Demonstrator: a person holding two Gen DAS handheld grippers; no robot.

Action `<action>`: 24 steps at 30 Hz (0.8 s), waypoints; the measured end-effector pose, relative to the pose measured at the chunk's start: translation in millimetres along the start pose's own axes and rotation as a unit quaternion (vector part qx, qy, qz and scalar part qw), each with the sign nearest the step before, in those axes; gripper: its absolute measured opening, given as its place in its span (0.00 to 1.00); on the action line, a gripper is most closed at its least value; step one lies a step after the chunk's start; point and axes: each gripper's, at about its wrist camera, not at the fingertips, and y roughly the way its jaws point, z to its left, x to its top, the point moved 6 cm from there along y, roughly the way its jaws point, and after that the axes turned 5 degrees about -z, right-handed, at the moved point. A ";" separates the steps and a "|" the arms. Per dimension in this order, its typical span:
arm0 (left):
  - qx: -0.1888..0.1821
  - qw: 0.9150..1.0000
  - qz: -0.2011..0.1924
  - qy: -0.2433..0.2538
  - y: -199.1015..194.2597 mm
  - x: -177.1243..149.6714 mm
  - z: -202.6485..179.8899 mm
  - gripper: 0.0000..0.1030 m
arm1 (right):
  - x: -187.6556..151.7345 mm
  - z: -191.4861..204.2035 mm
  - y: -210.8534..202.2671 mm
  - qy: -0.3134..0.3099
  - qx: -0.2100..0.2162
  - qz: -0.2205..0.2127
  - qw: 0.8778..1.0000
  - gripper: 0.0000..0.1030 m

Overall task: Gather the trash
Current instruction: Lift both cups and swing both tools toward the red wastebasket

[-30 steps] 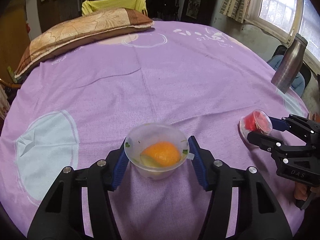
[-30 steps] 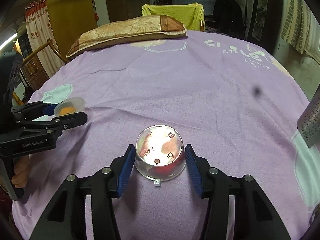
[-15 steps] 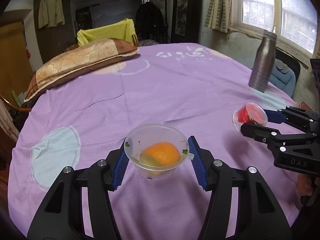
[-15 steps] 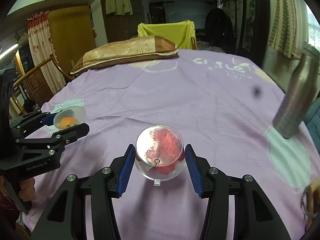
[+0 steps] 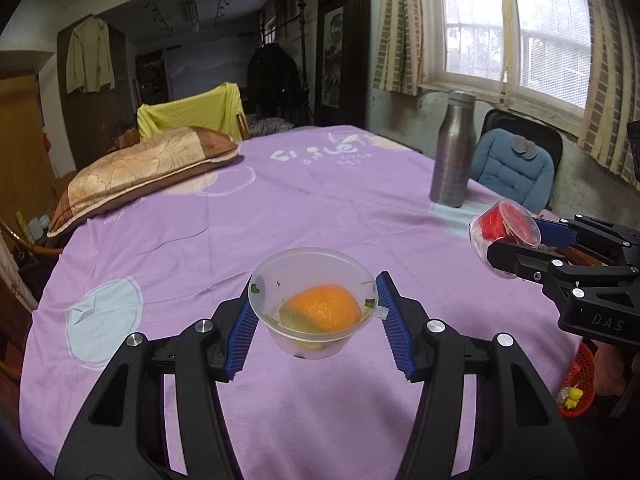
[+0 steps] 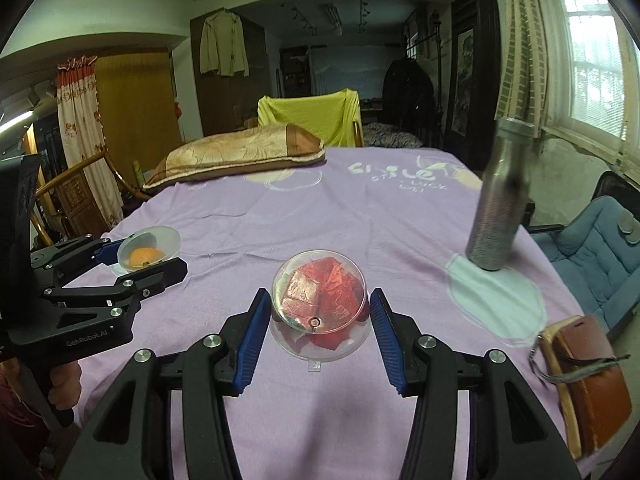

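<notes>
Between the blue pads of the left tool (image 5: 314,322) sits a clear cup (image 5: 312,304) with an orange peel (image 5: 324,307) inside, gripped at its sides and held off the purple cloth (image 5: 280,208) of the bench. Off to that tool's right, the right tool (image 6: 318,318) is closed around a lidded clear cup (image 6: 320,304) stuffed with red wrapper (image 6: 320,292), tipped toward the camera and also clear of the bench. Both cups look picked up, so the step in hand seems to be carrying them off. Below the bench edge, lower right of the left tool, a red basket (image 5: 578,384) holding scraps is probably the bin; next, each cup needs swinging over it before the tool lets go. A steel bottle (image 5: 454,148) stands ahead on the right, worth avoiding.
</notes>
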 end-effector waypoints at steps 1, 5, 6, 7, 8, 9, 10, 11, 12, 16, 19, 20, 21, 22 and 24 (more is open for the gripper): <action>-0.003 1.000 -0.005 0.002 -5.0 1.7 -6.2 0.55 | -0.2 -1.9 -8.2 0.001 -0.002 -0.006 1.000 0.49; -0.016 0.999 -0.025 0.012 -25.3 8.6 -32.9 0.55 | -1.7 -12.2 -38.9 0.004 -0.012 -0.027 1.000 0.49; -0.020 0.999 -0.029 0.016 -29.8 10.3 -39.7 0.55 | -2.4 -15.6 -48.9 0.005 -0.016 -0.034 0.999 0.49; -0.023 0.999 -0.033 0.018 -33.7 11.5 -44.9 0.55 | -3.5 -17.7 -55.5 0.006 -0.018 -0.038 0.999 0.49; -0.026 0.999 -0.038 0.022 -38.8 13.4 -52.0 0.55 | -4.3 -20.7 -65.0 0.007 -0.021 -0.044 0.999 0.49; -0.031 0.998 -0.043 0.026 -44.3 15.4 -60.7 0.55 | -5.4 -25.1 -76.7 0.008 -0.026 -0.052 0.998 0.49; -0.036 0.998 -0.048 0.029 -48.9 17.1 -68.0 0.55 | -6.3 -26.0 -83.2 0.009 -0.029 -0.056 0.998 0.49; -0.040 0.997 -0.051 0.032 -52.6 18.3 -73.0 0.55 | -7.5 -30.0 -94.2 0.010 -0.035 -0.063 0.997 0.49; -0.044 0.997 -0.055 0.035 -56.5 19.8 -79.9 0.55 | -8.2 -31.5 -100.2 0.011 -0.038 -0.067 0.997 0.49; -0.066 0.994 -0.073 0.055 -75.3 23.3 -117.0 0.55 | -16.4 -48.2 -142.9 0.017 -0.059 -0.094 0.994 0.49; -0.083 0.991 -0.082 0.068 -85.7 24.7 -142.9 0.55 | -26.2 -62.9 -176.4 0.022 -0.081 -0.111 0.990 0.49; -0.091 0.989 -0.085 0.073 -89.8 25.1 -154.5 0.55 | -29.0 -66.9 -184.9 0.023 -0.087 -0.115 0.989 0.49; -0.098 0.988 -0.087 0.077 -92.4 25.1 -162.6 0.55 | -31.2 -70.4 -191.8 0.024 -0.092 -0.118 0.988 0.49; -0.109 0.987 -0.090 0.083 -96.4 24.8 -177.5 0.55 | -35.8 -76.3 -203.0 0.025 -0.101 -0.123 0.987 0.49; -0.123 0.984 -0.091 0.091 -99.5 24.0 -195.0 0.55 | -45.8 -90.3 -225.4 0.030 -0.119 -0.132 0.984 0.49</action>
